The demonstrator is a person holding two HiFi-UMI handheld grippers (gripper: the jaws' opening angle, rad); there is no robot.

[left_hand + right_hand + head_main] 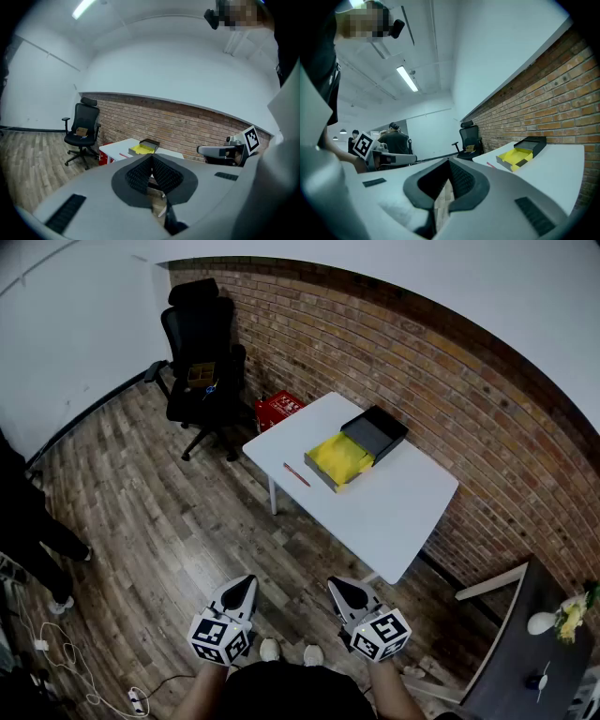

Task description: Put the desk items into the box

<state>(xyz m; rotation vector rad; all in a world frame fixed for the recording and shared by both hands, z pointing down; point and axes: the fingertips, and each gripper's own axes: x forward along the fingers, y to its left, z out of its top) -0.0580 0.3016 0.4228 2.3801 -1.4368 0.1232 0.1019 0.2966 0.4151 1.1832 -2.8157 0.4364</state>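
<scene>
A white table stands by the brick wall. On it lies an open box with a yellow inside, its black lid next to it. A red pen lies on the table left of the box. My left gripper and right gripper hang over the wooden floor, well short of the table, both shut and empty. The left gripper view shows the box far beyond its closed fingertips. The right gripper view shows the box and pen to the right.
A black office chair with a small item on its seat stands at the back left, a red crate beside the table. A person's legs and floor cables are at left. A dark desk is at lower right.
</scene>
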